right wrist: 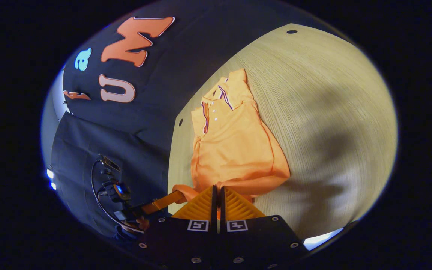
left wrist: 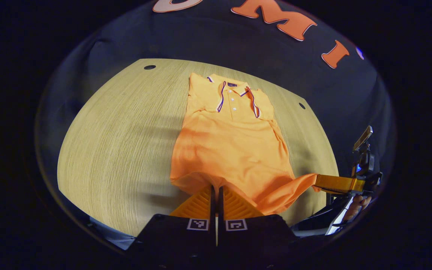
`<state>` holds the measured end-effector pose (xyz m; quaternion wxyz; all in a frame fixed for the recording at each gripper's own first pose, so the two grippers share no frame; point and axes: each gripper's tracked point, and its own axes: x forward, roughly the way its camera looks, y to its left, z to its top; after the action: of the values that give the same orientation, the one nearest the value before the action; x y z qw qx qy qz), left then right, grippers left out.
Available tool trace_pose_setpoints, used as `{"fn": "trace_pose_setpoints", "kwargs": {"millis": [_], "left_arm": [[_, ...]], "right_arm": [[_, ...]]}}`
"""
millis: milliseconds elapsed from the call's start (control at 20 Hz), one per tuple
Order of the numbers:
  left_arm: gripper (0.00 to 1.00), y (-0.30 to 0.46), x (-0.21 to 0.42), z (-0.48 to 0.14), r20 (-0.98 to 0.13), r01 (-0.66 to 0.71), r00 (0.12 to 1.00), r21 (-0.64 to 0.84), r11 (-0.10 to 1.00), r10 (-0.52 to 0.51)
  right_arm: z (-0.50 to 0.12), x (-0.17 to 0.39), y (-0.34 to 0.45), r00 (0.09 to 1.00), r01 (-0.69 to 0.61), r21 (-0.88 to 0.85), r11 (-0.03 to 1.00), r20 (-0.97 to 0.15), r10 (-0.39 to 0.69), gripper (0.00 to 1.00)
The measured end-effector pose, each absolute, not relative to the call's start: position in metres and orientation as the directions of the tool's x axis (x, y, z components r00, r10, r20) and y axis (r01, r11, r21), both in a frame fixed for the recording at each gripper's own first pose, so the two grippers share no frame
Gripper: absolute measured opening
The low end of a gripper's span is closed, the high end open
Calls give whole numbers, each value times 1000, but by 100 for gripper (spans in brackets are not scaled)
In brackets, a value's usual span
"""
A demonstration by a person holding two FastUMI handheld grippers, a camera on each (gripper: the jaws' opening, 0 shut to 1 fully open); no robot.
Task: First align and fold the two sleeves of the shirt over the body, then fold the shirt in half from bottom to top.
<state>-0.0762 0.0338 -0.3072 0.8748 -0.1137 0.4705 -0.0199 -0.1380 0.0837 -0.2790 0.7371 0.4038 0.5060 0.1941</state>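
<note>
Sleeves look already folded in over the body, so by my read the bottom-to-top half fold is the step in hand. Shirt lies flat on the wooden table, collar at the far end by the booth wall, hem at the near table edge.

Left gripper has its fingers drawn together at the hem, pinching one bottom corner as far as I can tell. Right gripper sits the same way at the other hem corner, fingers closed on fabric; from the left gripper view that corner is lifted off the table and pulled slightly sideways from the hem.

Next move calls for both corners raised together and carried toward the collar, kept level so the hem lands square near the shoulders.

Shirt: orange polo, dark-and-white trim on collar and placket, white buttons. Body mostly smooth, some rumpling near the hem where it's gripped.
</note>
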Motion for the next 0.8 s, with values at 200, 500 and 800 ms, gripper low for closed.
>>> {"fn": "trace_pose_setpoints", "kwargs": {"millis": [200,500,800], "left_arm": [[2,37,-57,-297,-804,-93,580,-225,970,-131],[2,37,-20,-271,-772,-71,619,-236,969,-143],[2,39,34,-257,-748,-36,641,-249,968,-168]], "right_arm": [[-274,-125,79,420,98,793,602,-581,697,4],[-260,-90,80,449,69,795,603,-564,693,4],[-247,-46,79,495,66,786,614,-561,664,4]]}}
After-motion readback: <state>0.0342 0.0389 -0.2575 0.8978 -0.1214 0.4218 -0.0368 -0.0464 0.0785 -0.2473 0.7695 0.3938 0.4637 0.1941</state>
